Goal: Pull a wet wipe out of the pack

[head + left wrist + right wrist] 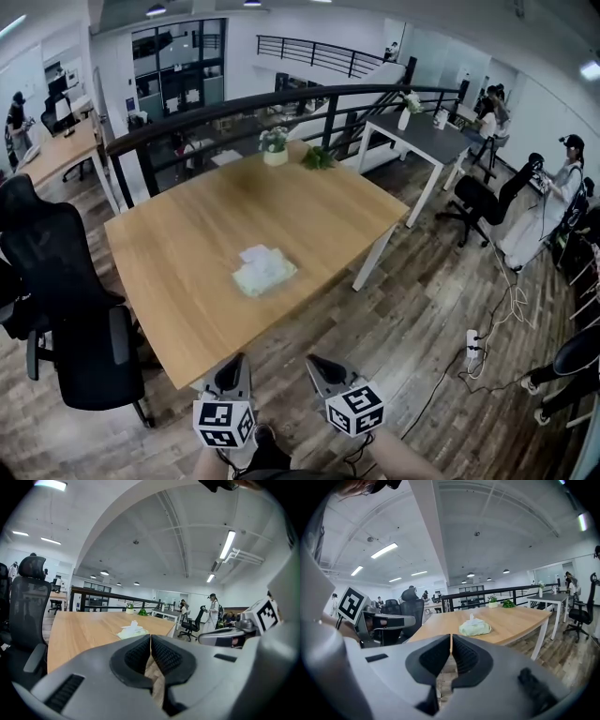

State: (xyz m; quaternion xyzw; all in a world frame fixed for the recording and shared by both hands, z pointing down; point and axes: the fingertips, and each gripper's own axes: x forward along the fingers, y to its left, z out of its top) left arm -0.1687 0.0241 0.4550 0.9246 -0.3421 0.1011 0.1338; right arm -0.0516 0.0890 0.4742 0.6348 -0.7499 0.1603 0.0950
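Though short of table edge (272, 317), left tongs (232, 362), right tongs (319, 362) closed; pack (264, 270) mid-table.

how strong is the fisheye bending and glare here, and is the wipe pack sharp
Head view: heavy fisheye, the railing bows and the table edges curve; the wipe pack is small but clear. Left gripper view: a ceiling lamp blows out, corners go black. Right gripper view: even light, pack sharp beyond the right tool.
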